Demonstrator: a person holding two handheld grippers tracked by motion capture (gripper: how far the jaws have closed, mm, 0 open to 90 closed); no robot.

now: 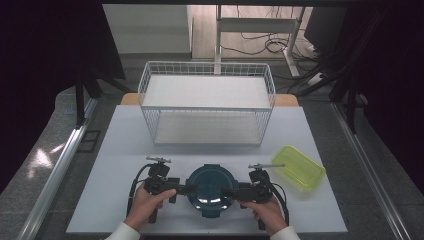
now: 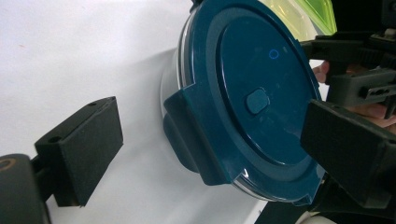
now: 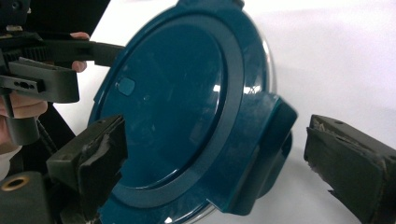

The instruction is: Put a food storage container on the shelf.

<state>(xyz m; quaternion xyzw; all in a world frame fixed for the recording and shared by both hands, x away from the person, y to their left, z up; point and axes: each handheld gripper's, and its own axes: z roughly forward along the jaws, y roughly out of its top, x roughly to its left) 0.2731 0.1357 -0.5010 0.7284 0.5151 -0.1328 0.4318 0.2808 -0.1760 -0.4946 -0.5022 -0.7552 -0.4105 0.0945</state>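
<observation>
Flanking unlabelled blue-lidded container (image 1: 211, 186), left hand-held gripper (image 1: 186, 189), right hand-held gripper (image 1: 226, 192)

No words, brands or numbers can be read anywhere. The only sign is a small ring mark — a thin blue circle — on the dark blue lid (image 2: 252, 88) of the round container, seen in the left gripper view just above the lid's small raised oval tab; it carries no lettering.

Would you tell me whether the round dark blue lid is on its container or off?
On: the round dark blue lid covers the clear container, its side flaps folded down.
</observation>
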